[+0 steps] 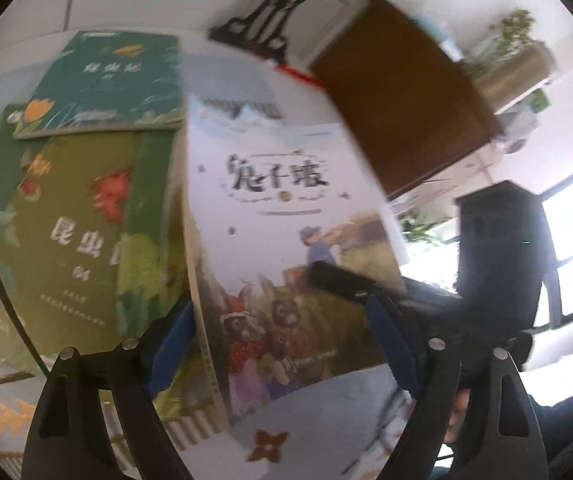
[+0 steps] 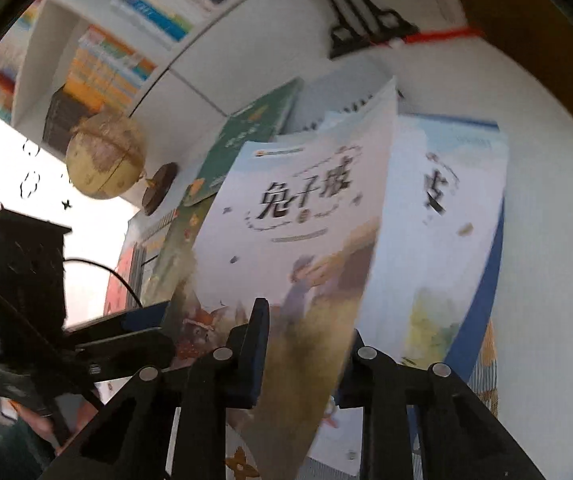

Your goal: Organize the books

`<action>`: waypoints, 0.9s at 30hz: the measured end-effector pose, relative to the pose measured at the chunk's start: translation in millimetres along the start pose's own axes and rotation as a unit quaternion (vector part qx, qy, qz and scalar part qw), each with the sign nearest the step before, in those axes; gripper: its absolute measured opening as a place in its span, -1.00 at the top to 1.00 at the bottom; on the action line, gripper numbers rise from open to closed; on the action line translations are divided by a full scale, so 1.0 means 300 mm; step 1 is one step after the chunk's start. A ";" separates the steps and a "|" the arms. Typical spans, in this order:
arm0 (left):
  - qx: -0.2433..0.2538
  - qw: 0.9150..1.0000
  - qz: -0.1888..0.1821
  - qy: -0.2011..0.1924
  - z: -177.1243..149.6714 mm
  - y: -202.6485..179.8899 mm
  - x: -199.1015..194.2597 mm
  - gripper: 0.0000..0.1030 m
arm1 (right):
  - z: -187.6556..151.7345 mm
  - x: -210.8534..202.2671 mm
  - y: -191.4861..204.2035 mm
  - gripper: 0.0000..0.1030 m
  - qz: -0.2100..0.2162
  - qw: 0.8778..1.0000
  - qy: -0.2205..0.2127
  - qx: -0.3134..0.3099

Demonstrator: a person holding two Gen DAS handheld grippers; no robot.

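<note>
Right claw (image 2: 308, 320): jaws nearly together, with the lower edge of the rabbit book (image 2: 298, 220) between them. The near finger lies flat on the cover. The far one is hidden behind the page. I judge this a clamp on the book, since the book stands tilted up off the pile with its cover bowed.

Left claw (image 1: 282, 332): jaws wide apart, holding nothing. The book's lower half sits in the gap. Its spine edge runs just beside the left blue pad (image 1: 174, 336); I cannot tell if they touch. The right claw's black finger crosses the cover just ahead of the right pad.

Key relation: the book's long axis runs up and away from both claws, spine toward the left claw, free edge toward the right one. The right hand has it and the left is only alongside. My guess is that the next move is carrying or standing the book, and that depends on this one edge grip holding.

Writing:
- Rabbit book cover: 兔子坡, large black characters. The small print below is unreadable.
- Olive book (image 1: 74, 220), ahead-left of the left claw, flat: 昆虫, with the next character cut off.
- Teal book (image 1: 114, 80), beyond it, overlapping its far end: title too blurred.
- Pale book (image 2: 446, 220), ahead-right of the right claw, under the lifted one: one partial character, not legible.
</note>
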State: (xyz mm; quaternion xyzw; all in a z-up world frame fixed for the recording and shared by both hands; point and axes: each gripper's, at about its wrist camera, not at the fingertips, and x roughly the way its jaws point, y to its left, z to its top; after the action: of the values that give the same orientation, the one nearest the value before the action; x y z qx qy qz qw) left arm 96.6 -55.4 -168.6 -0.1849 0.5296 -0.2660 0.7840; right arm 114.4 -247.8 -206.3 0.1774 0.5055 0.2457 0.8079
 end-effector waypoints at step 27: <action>-0.085 0.996 0.007 0.007 -0.127 0.183 -0.045 0.24 | -0.145 0.077 0.166 0.53 -0.055 0.992 0.041 -0.109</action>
State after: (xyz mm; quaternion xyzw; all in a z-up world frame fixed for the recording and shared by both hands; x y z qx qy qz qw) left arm 69.5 -4.0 -204.2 -0.2453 0.5573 -0.2159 0.7633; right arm 72.9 -192.2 -215.2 0.0494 0.5176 0.2614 0.8132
